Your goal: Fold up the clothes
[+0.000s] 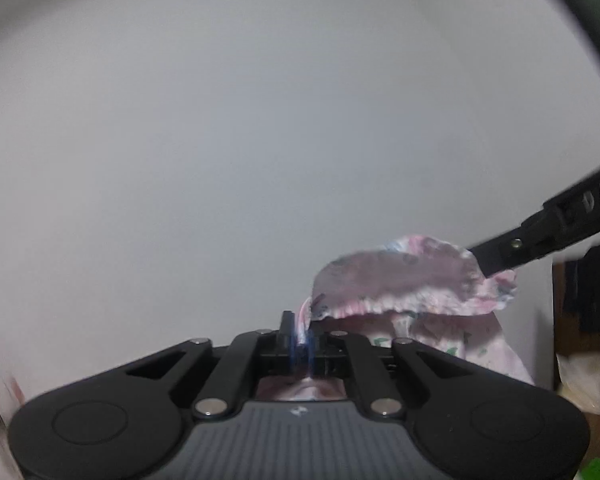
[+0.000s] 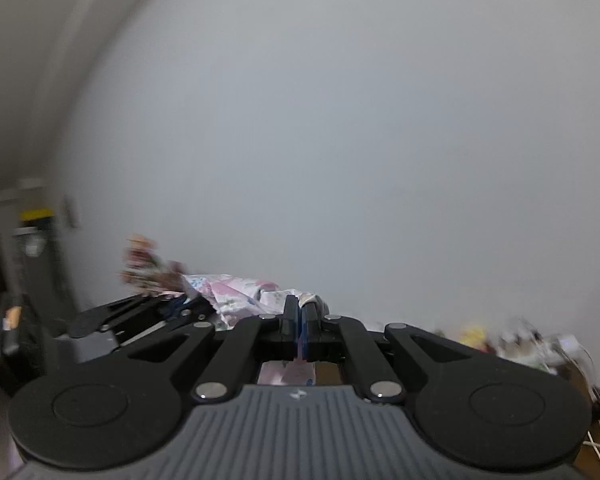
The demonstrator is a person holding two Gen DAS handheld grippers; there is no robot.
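My left gripper (image 1: 300,334) and right gripper (image 2: 300,320) each have their 2 fingers pinched tight on an edge of the pink floral garment (image 1: 404,280), which hangs stretched between them before a pale wall (image 1: 220,140).

Each camera sits just behind its own tongs and faces level toward the plain white wall (image 1: 260,140). Both views share that wall and the pink floral cloth (image 1: 404,280) close ahead, each catching the other tongs beside the cloth.
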